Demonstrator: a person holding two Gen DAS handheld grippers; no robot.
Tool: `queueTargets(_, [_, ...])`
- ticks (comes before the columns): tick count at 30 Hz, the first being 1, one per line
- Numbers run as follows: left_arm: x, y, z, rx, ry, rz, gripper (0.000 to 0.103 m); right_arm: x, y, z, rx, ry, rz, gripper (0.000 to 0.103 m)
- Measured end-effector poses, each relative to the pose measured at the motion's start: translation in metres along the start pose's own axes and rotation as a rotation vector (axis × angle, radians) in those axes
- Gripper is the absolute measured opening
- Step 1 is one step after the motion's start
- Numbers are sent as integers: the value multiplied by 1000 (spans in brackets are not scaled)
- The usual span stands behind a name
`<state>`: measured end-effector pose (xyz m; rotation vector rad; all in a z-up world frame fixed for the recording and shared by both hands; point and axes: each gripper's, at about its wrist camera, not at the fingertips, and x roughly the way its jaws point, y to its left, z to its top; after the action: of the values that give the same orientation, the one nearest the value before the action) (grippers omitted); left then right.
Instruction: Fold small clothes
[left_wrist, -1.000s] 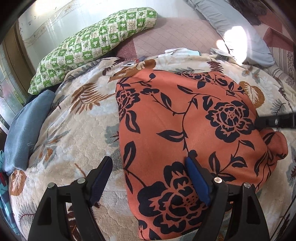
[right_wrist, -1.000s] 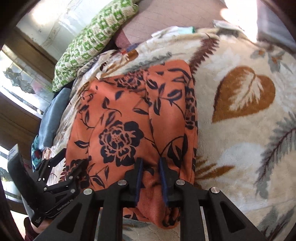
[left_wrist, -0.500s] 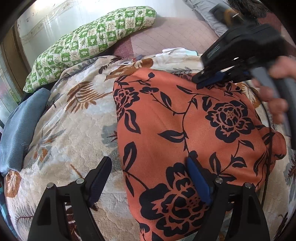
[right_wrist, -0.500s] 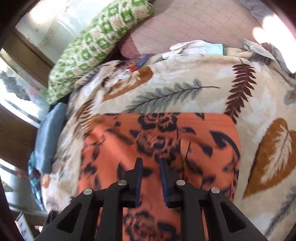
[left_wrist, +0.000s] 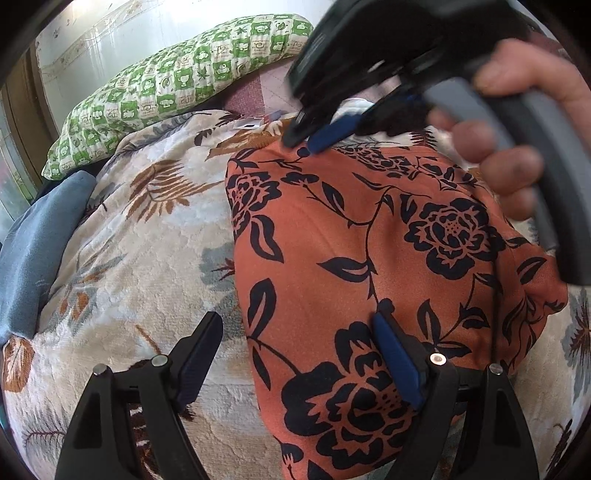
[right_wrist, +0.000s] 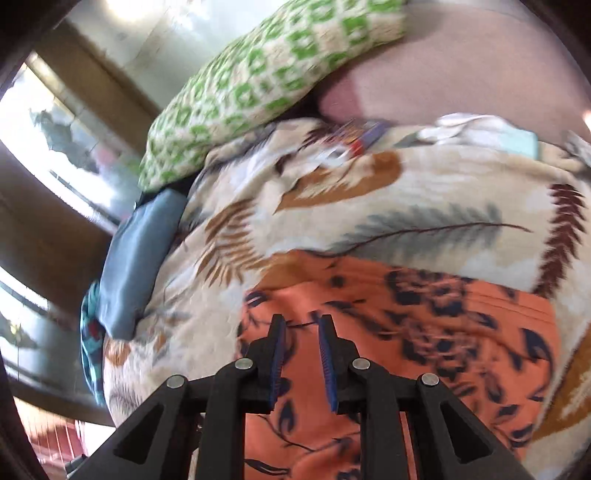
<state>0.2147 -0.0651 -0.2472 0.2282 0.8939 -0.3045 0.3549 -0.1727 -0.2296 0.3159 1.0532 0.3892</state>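
An orange garment with black flowers (left_wrist: 369, 240) lies flat on a leaf-patterned blanket (left_wrist: 129, 240). My left gripper (left_wrist: 297, 325) is open wide and straddles the garment's near left edge, one finger over the blanket and one over the cloth. A hand holds my right gripper (left_wrist: 310, 142) just above the far left corner. In the right wrist view the right gripper (right_wrist: 301, 323) hovers over the garment (right_wrist: 424, 314). Its jaws stand a narrow gap apart, with nothing between them.
A green checked pillow (left_wrist: 177, 85) lies at the far left, with a blue-grey cushion (left_wrist: 33, 240) below it at the blanket's left edge. A small white and teal cloth (right_wrist: 480, 133) sits beyond the garment on a pink quilted mattress (right_wrist: 461, 74). A window fills the left side.
The right gripper has travelled from the garment's near right end across to its far left corner and entered the left wrist view with the hand. The left gripper has stayed in place.
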Motion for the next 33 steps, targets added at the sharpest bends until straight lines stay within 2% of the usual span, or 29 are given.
queueTargets(3, [1, -1, 0, 3, -3, 20, 85, 52, -4, -1, 16, 132, -83, 21])
queueTargets(4, [3, -1, 0, 4, -2, 24, 89, 64, -8, -4, 17, 141, -88, 21])
queueTargets(5, [3, -1, 1, -2, 1, 31, 94, 62, -8, -4, 15, 114, -75, 21])
queueTargets(7, [5, 1, 1, -24, 7, 43, 98, 51, -6, -6, 23, 95, -76, 21])
queueTargets(11, [7, 2, 0, -44, 6, 52, 102, 12, -3, -22, -41, 31, -139, 21])
queueTargets(15, [6, -2, -1, -30, -6, 74, 102, -56, -20, -59, -26, -65, -120, 22])
queueTargets(20, [8, 5, 0, -95, 26, 46, 102, -102, -35, -119, -35, -88, -157, 22])
queueTargets(24, [12, 8, -3, -158, 47, 8, 103, -98, -59, -158, 2, -67, -177, 22])
queueTargets(27, [13, 6, -7, -184, 39, 16, 103, -85, -74, -169, 21, -117, -165, 22])
queueTargets(30, [11, 4, -7, -210, 49, 39, 103, -83, -77, -167, 32, -118, -169, 22])
queueTargets(33, [1, -3, -1, -184, 43, 101, 103, -83, -76, -169, 19, -132, -166, 22])
